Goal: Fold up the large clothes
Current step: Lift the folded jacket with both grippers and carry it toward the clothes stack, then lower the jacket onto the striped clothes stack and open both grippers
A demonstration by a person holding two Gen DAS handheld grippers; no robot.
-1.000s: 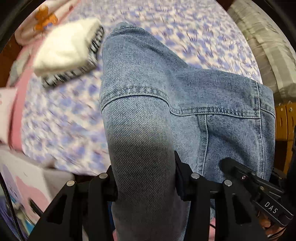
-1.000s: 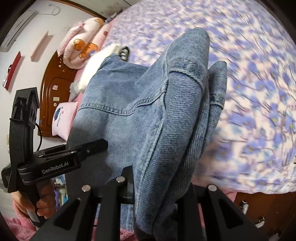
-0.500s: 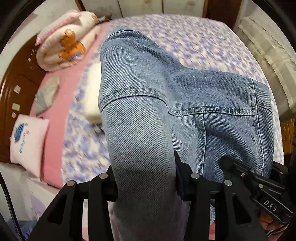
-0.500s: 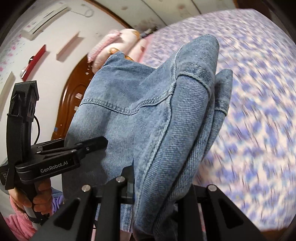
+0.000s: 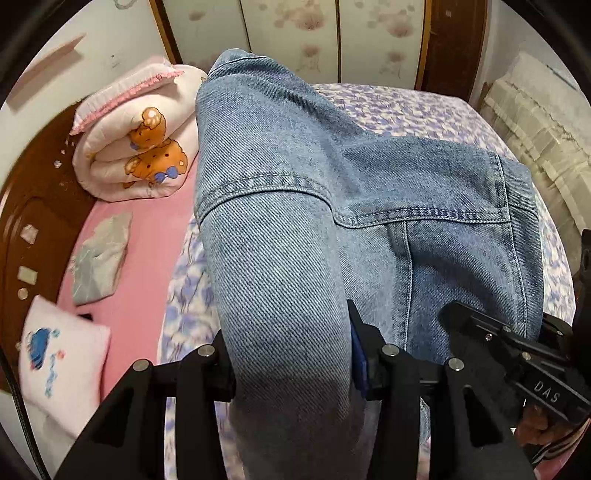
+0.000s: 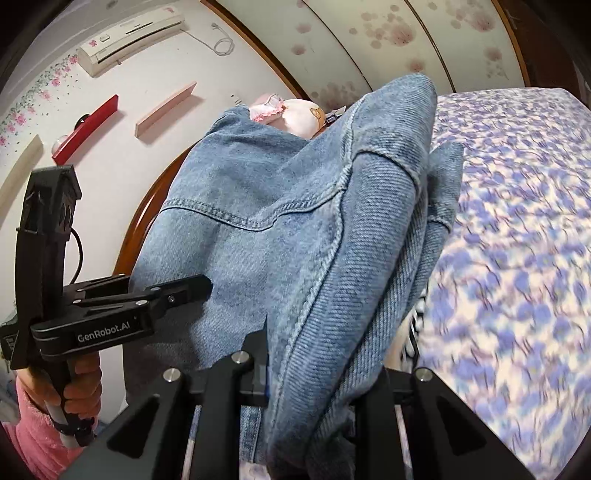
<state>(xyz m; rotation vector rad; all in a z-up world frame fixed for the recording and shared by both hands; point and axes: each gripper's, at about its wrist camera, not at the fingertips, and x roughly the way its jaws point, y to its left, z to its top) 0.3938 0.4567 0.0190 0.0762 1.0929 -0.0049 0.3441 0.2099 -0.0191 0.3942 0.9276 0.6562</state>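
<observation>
1. The left gripper [image 5: 291,373] was clamped on a thick fold of the jacket [image 5: 332,206], the denim filling the whole gap between its two fingers [image 5: 360,347].
2. The right gripper [image 6: 317,376] was closed on another bunched edge of the same jacket [image 6: 280,221], several layers of denim squeezed between its jaws.
3. The jacket was lifted above the bed [image 5: 424,107], draped forward over both grippers, with nothing of it seen resting on the sheet.
4. In the left wrist view its stitched seams ran across the middle, and its far end stood up toward the panelled wall [image 5: 295,29].
5. In the right wrist view the left gripper [image 6: 177,291] showed at the left, its fingertips against the denim; a hand [image 6: 77,391] in a pink sleeve [image 6: 37,435] held its handle.
6. In the left wrist view the right gripper [image 5: 491,332] showed at the lower right, its tip at the jacket's near edge.
7. The bed carried a purple-flowered sheet [image 6: 517,221], blurred in the right wrist view.
8. At the far left of the bed lay a rolled quilt [image 5: 140,140] printed with bears, on a pink strip of bedding.
9. A grey cloth [image 5: 99,254] lay nearer on that strip, and a small white pillow [image 5: 59,358] nearer still, by the wooden headboard [image 5: 22,221].
10. An air conditioner [image 6: 129,33] hung high on the left wall, with coloured shelves [image 6: 88,125] below it.
</observation>
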